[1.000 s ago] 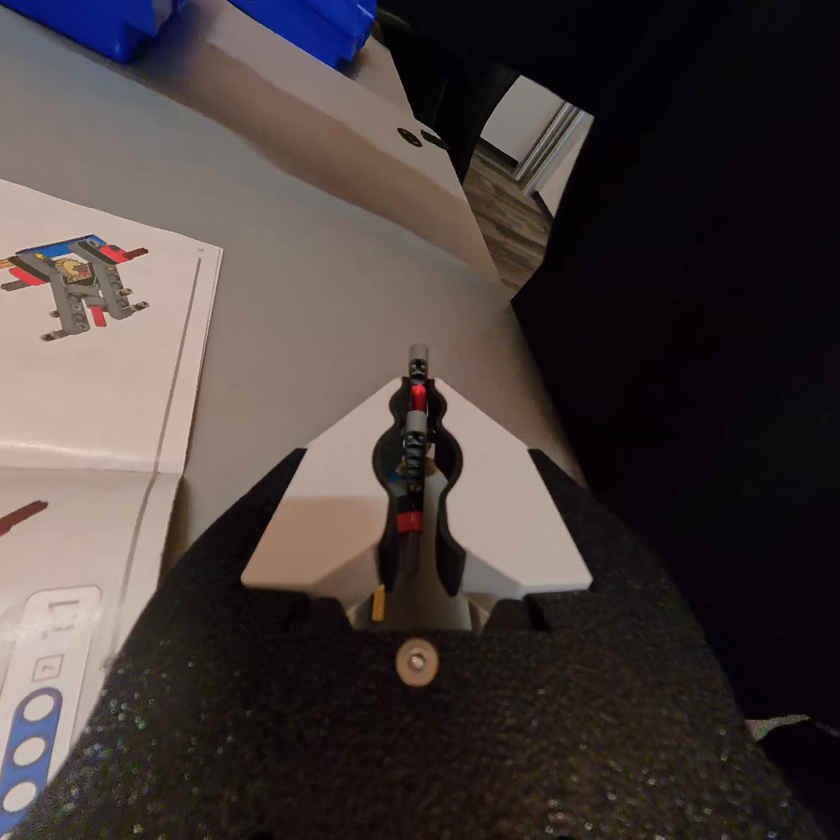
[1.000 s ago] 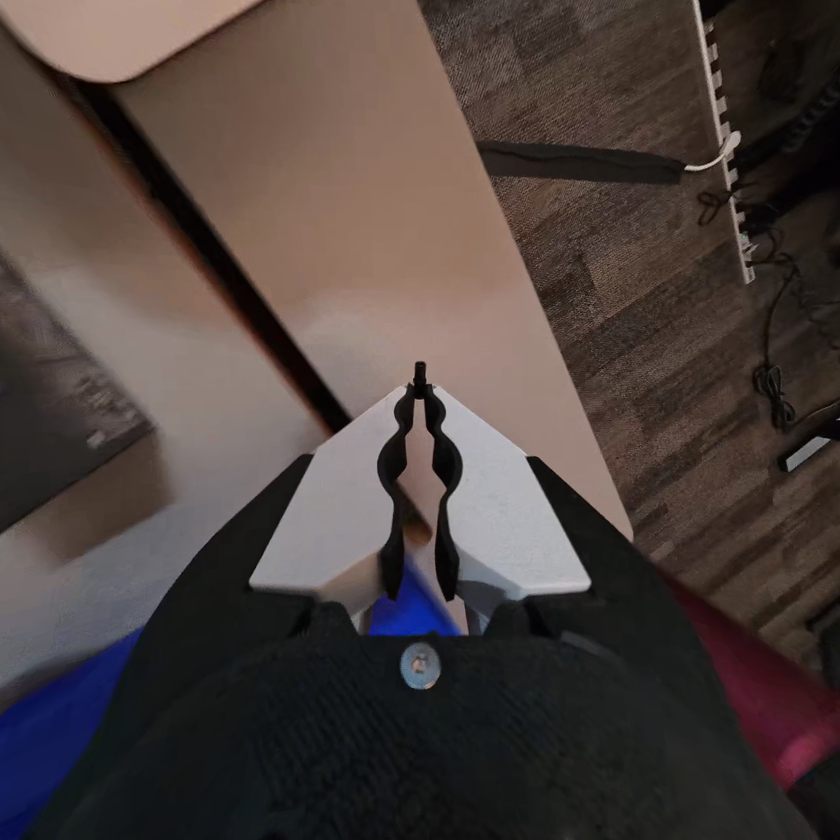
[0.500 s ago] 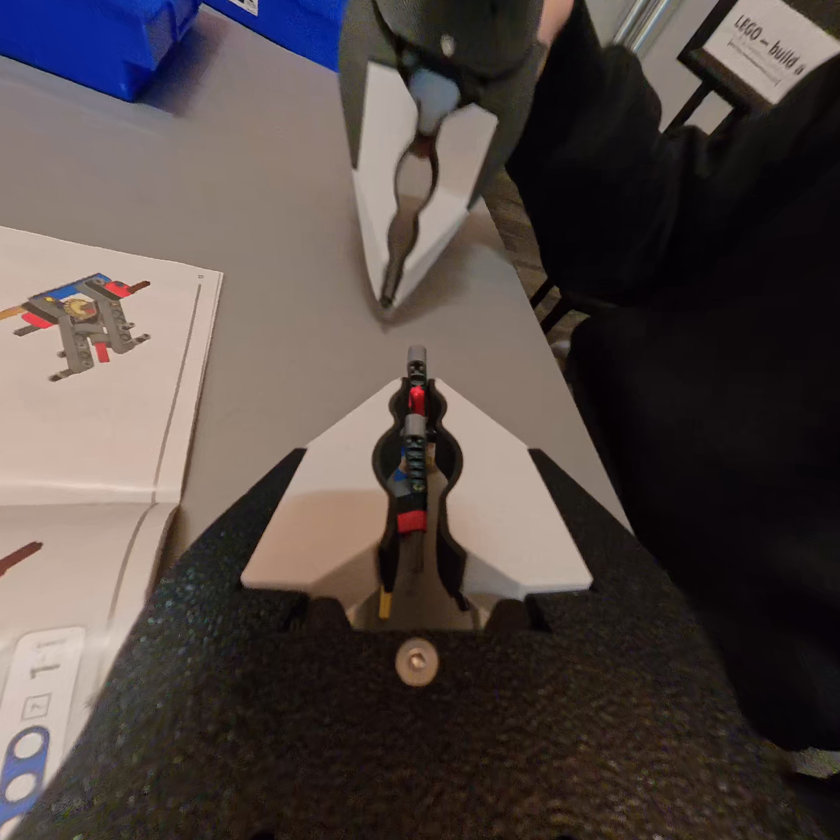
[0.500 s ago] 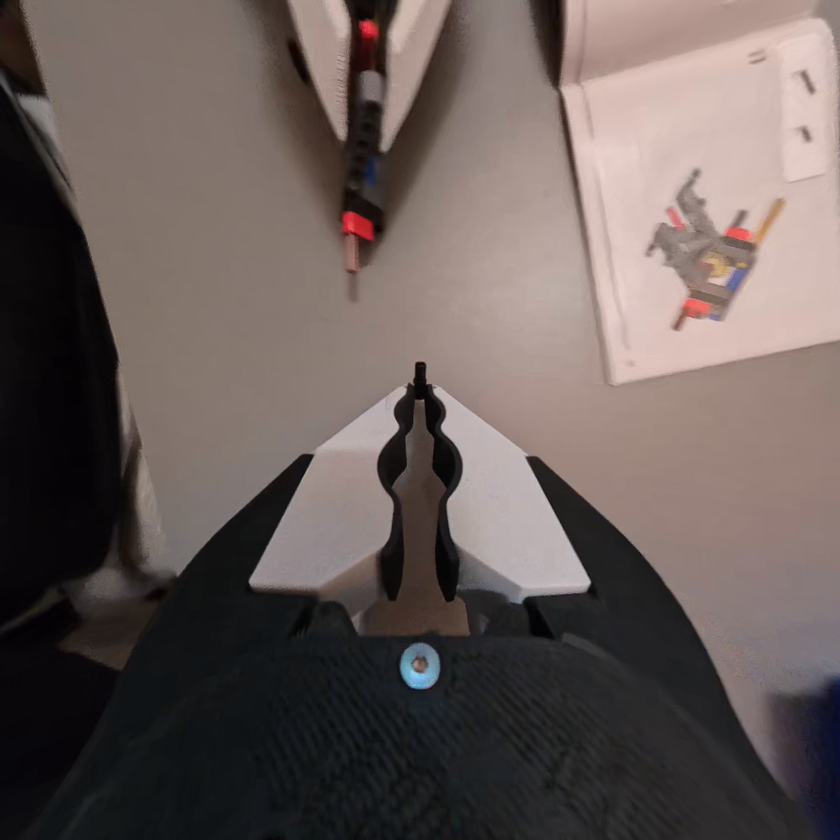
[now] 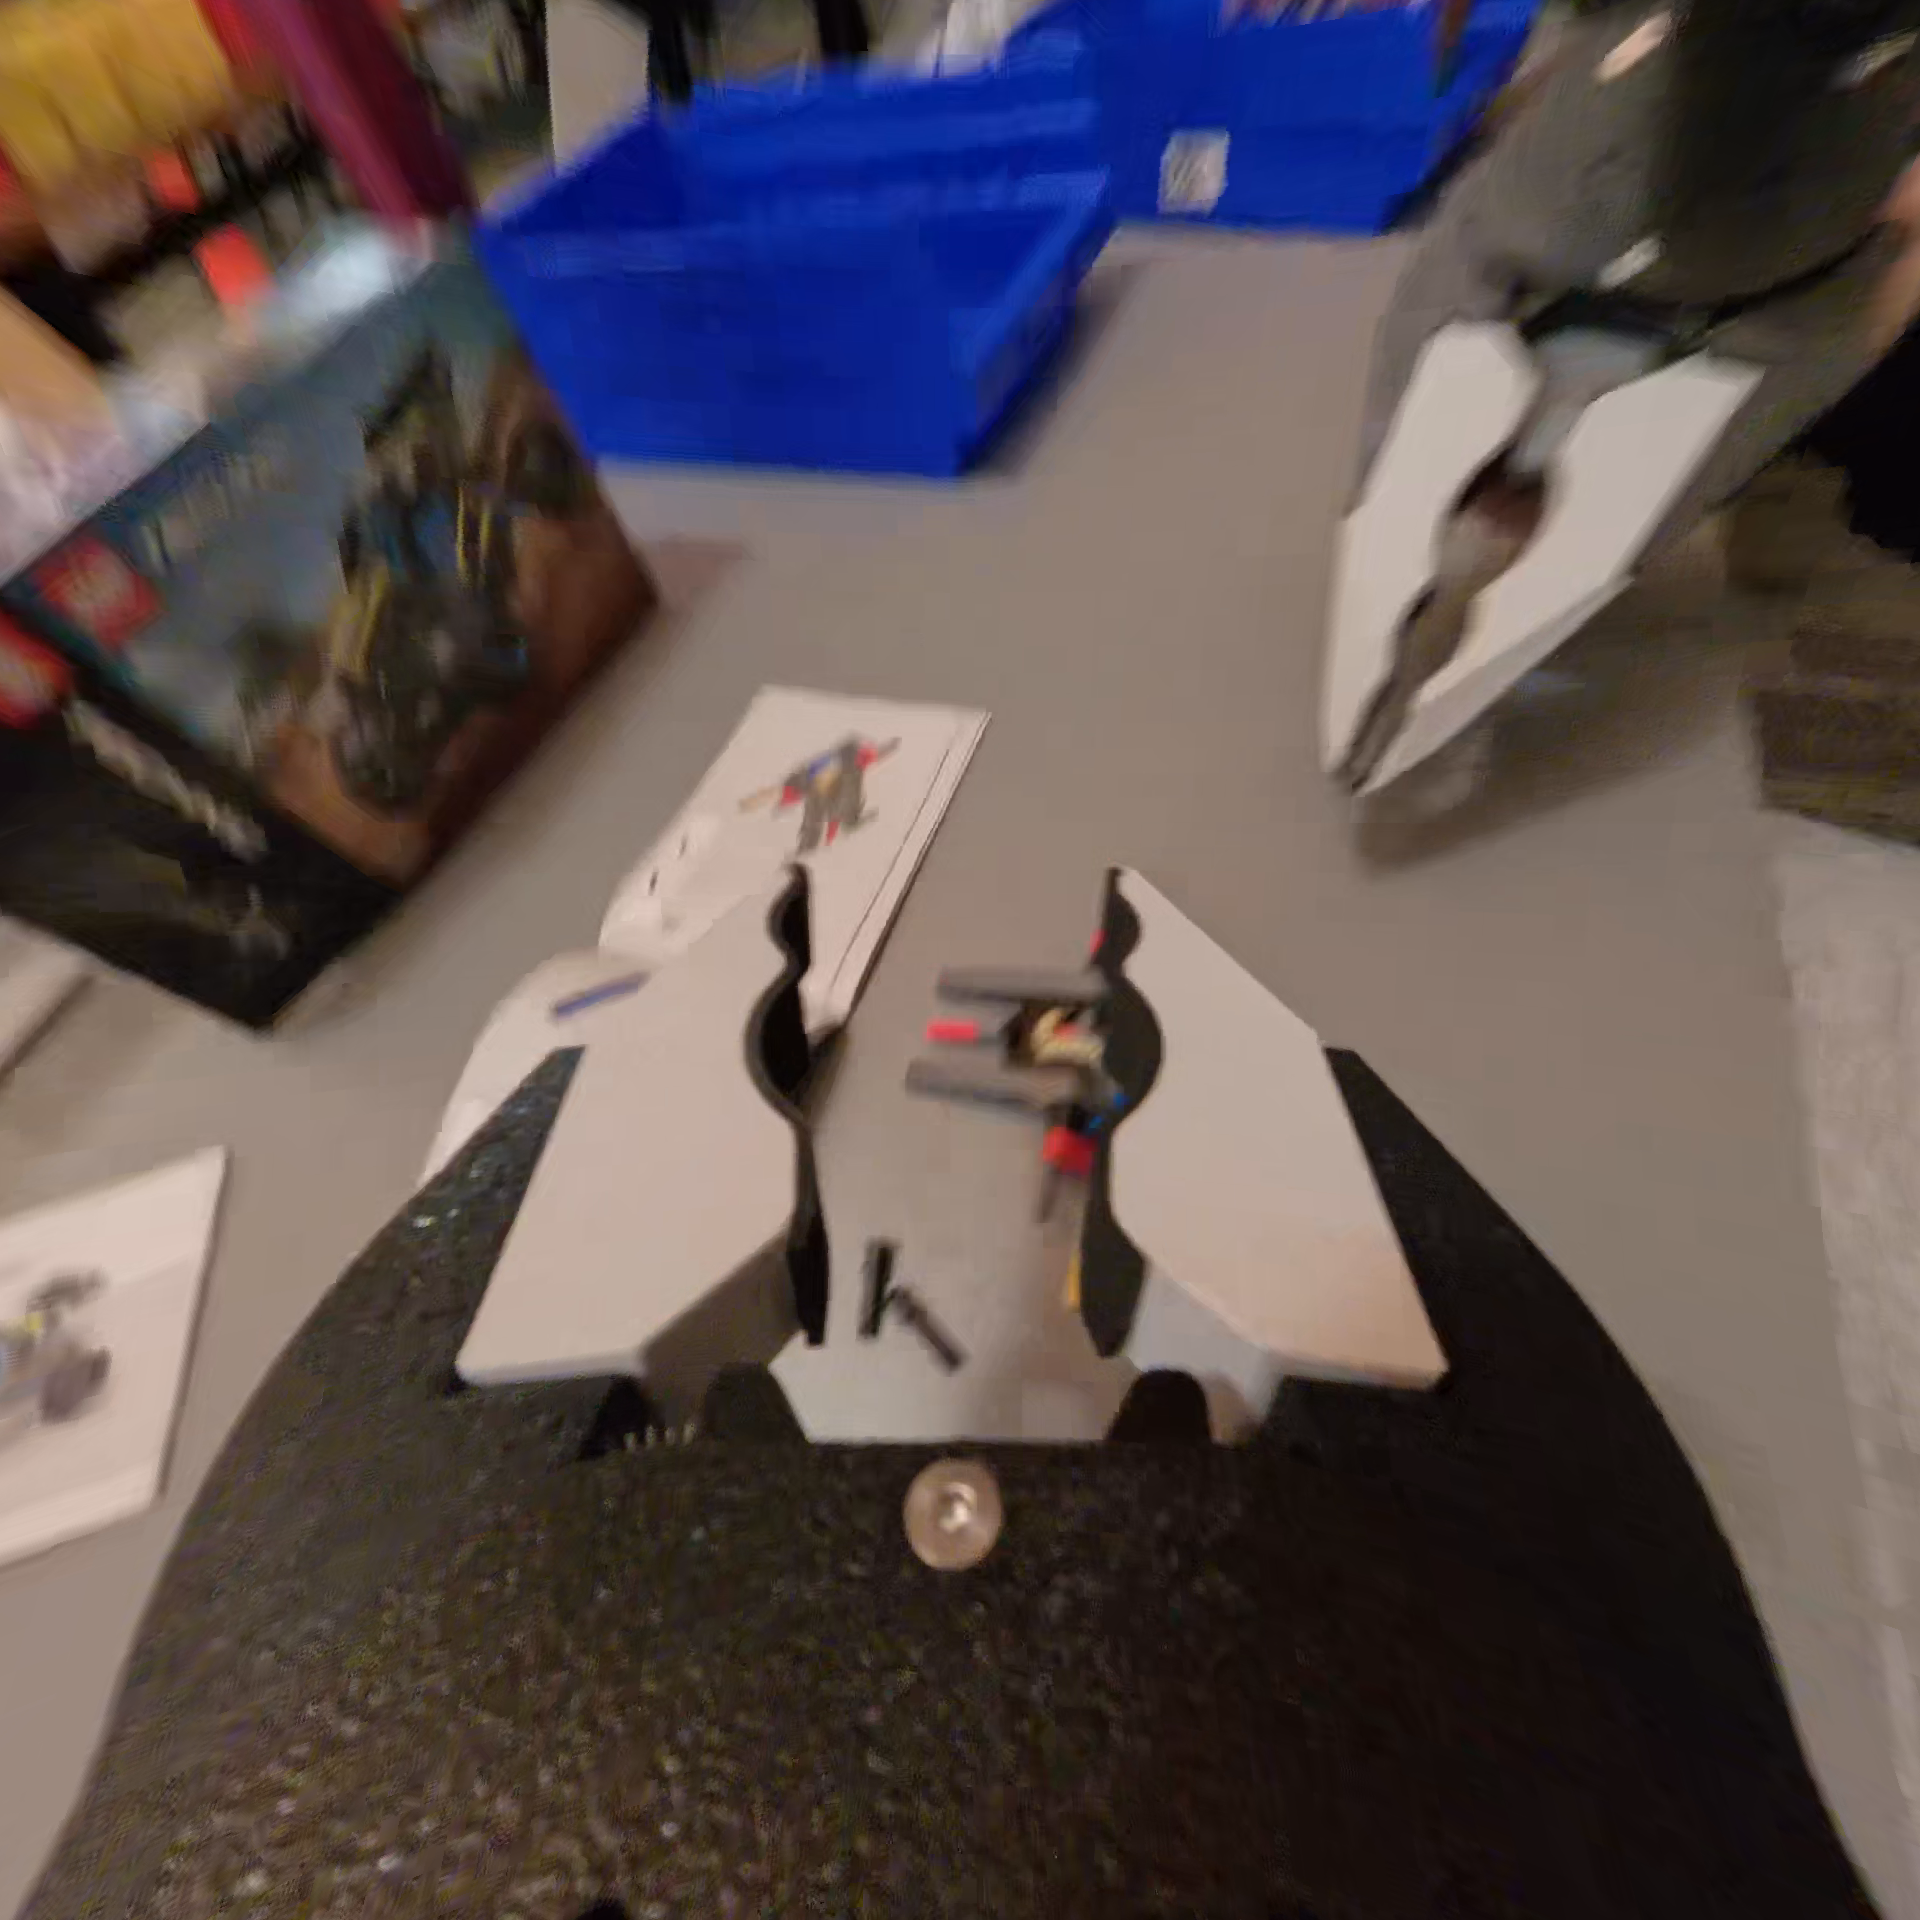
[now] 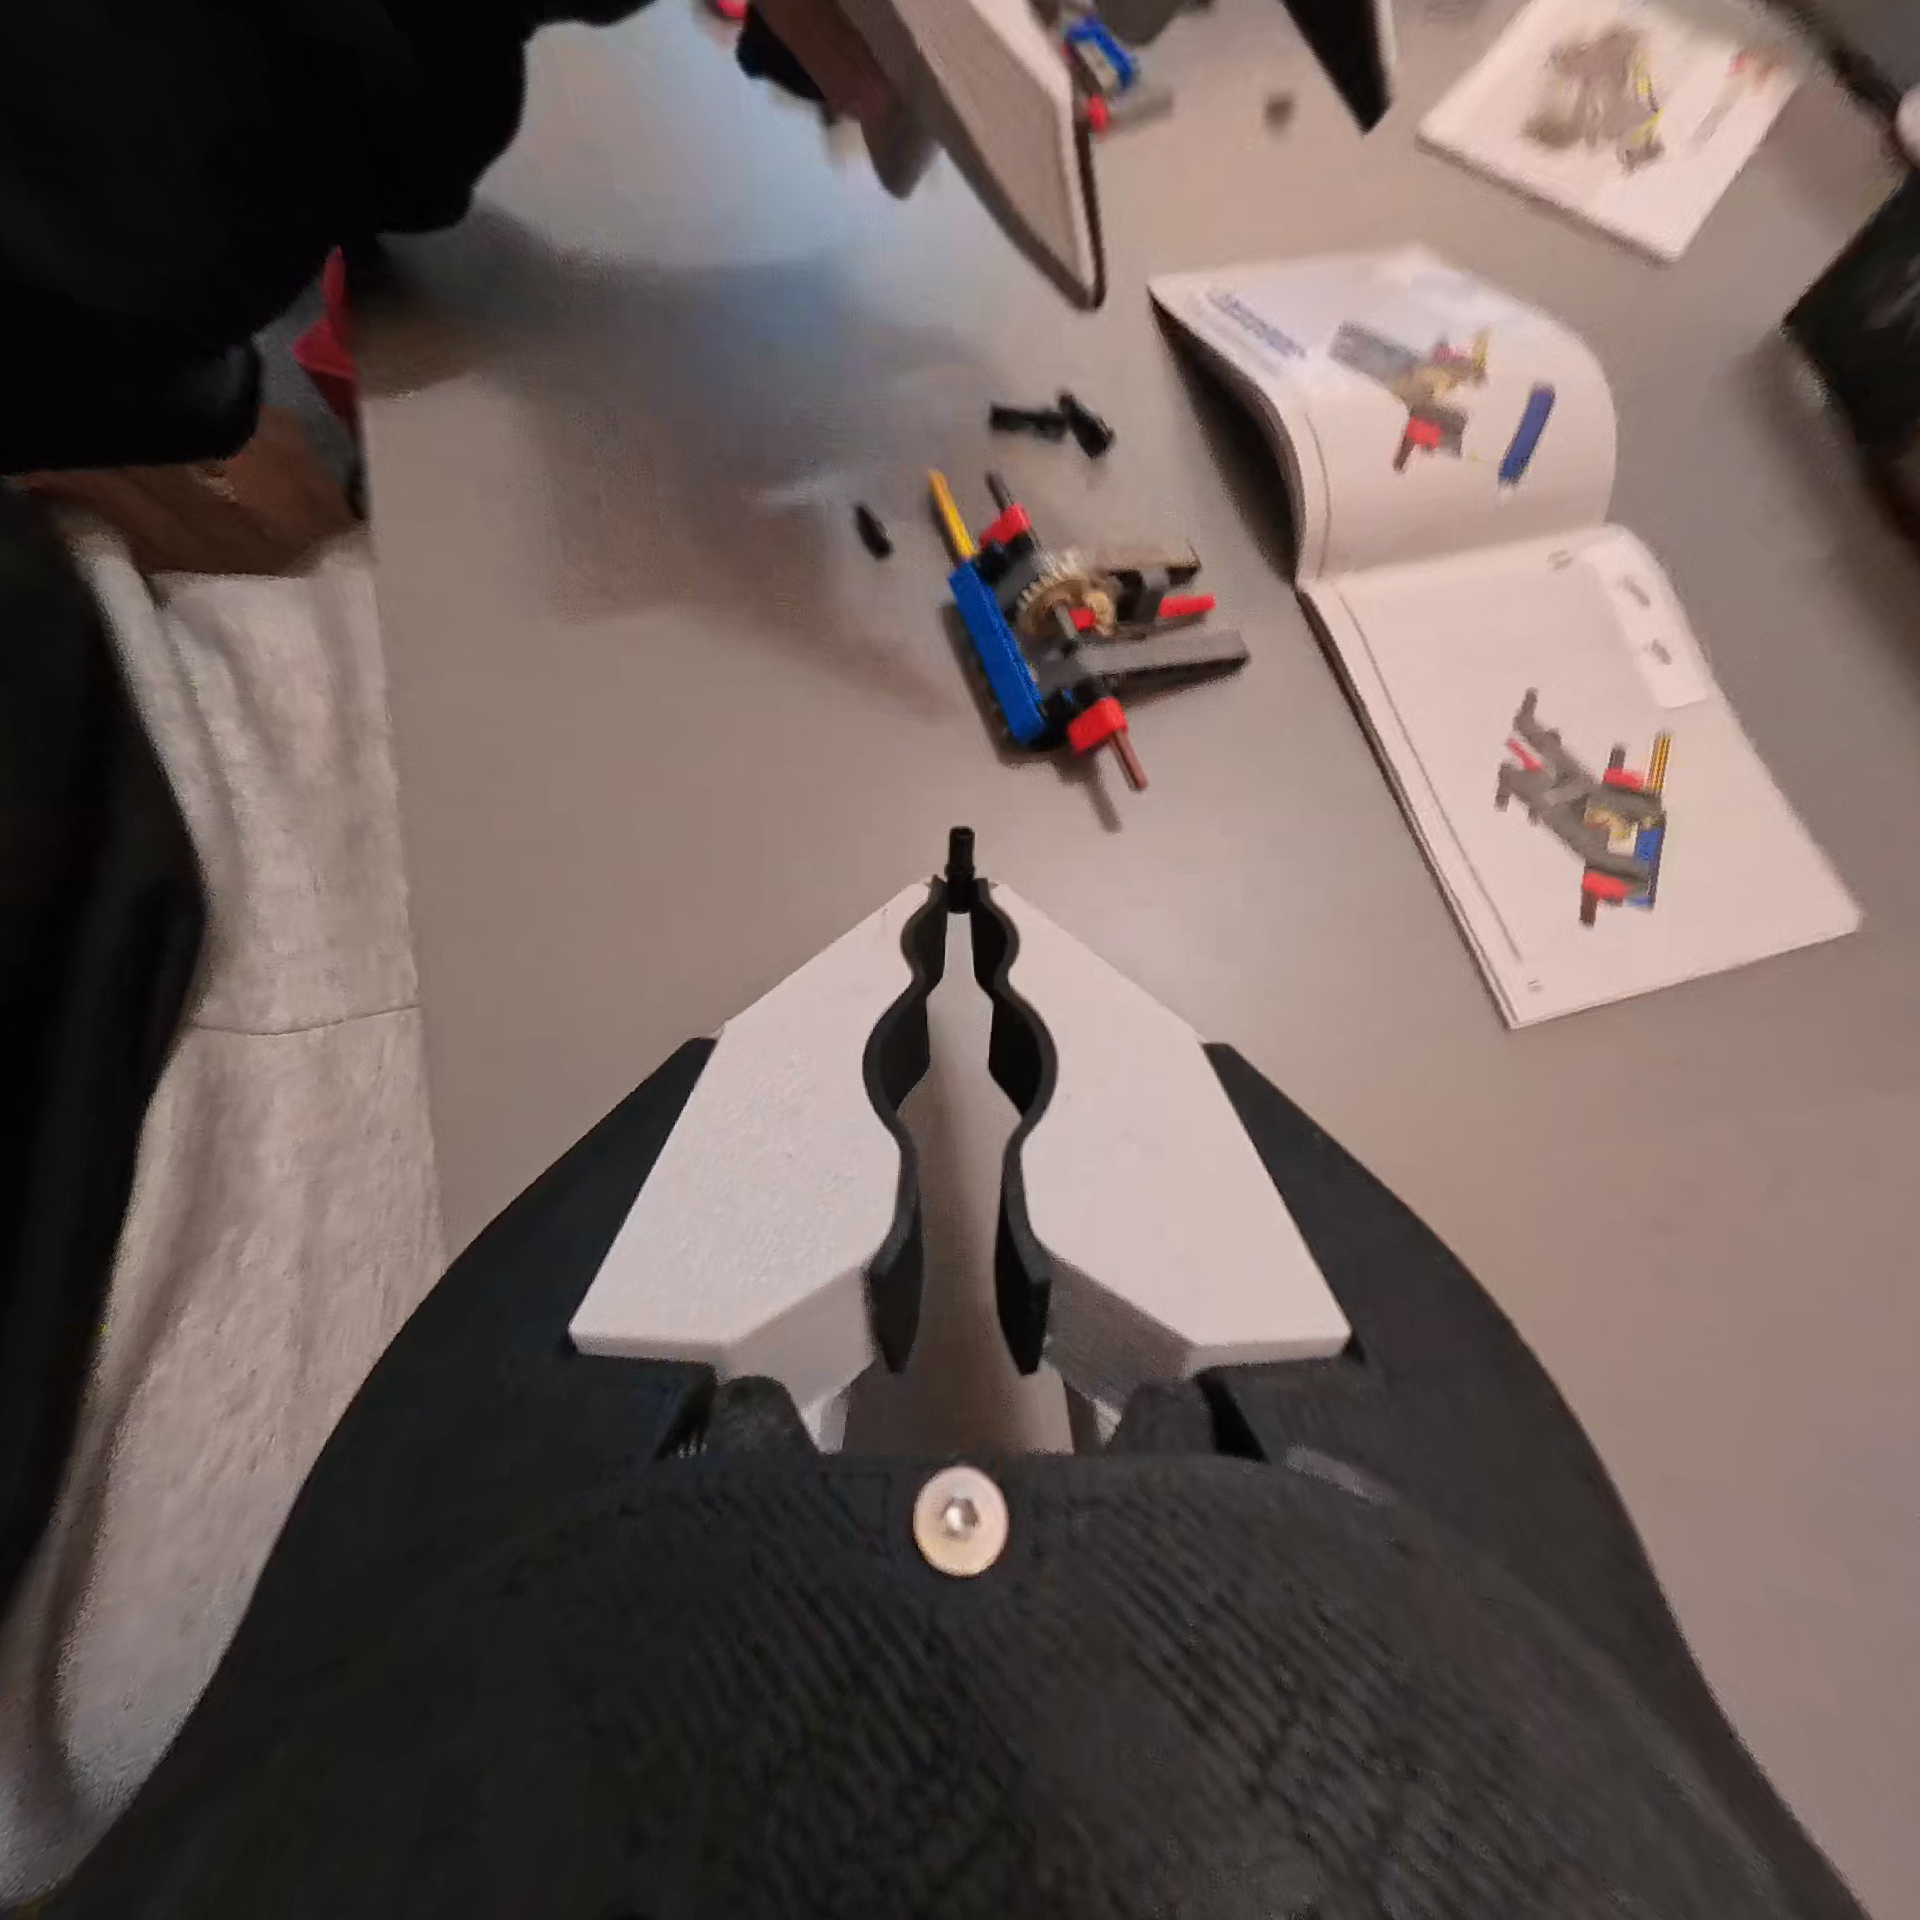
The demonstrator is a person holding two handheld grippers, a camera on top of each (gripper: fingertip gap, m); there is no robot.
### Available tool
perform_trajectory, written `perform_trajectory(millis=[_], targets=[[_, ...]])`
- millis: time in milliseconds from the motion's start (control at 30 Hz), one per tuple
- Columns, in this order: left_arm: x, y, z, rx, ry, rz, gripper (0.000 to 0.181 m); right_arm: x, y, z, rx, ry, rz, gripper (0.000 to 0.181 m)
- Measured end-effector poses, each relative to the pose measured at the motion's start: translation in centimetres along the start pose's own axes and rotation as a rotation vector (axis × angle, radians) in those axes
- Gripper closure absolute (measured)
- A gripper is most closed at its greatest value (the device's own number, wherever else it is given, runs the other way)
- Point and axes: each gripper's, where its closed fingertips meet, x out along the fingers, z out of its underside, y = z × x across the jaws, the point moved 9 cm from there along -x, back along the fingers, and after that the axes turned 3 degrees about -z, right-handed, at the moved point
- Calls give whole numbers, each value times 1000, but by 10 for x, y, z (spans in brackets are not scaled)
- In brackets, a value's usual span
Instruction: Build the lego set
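Left gripper (image 5: 951, 904): was clamped on the lego assembly, now spread wide.
Lego assembly (image 6: 1081, 634): released, now lying on the grey table (image 6: 727, 831), between the fingers.

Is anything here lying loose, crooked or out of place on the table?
Three small black pins lie scattered on the grey table beside the Lego assembly, which rests askew. The right gripper pinches another black pin. Otherwise nothing stands out.
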Motion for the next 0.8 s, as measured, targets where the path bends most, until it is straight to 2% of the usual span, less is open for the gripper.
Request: perform_trajectory(millis=[33, 67, 133, 200, 267, 400, 667, 800], targets=[[-8, 15, -14, 35, 57, 6, 144, -3, -4, -4, -32, 26, 24, 179], [-12, 33, -26, 46, 110, 62, 156, -5, -8, -8, -63, 48, 62, 179], [-7, 64, -38, 44, 107, 216, 161, -9, -18, -16, -127, 79, 73, 179], [3, 79, -37, 63, 40, 252, 161, -12, -25, -26, -172, 105, 88, 179], [9, 88, -37, 61, 40, 276, 164, -15, -29, -32, -204, 86, 113, 179], [16, 93, -35, 88, -2, 279, 173, -18, -34, -34, -236, 76, 135, 179], [19, 96, -32, 142, -11, 272, 179, -18, -36, -34, -240, 89, 104, 179], [16, 87, -31, 62, 89, 308, 179, -21, -32, -33, -231, 201, 101, 179]])
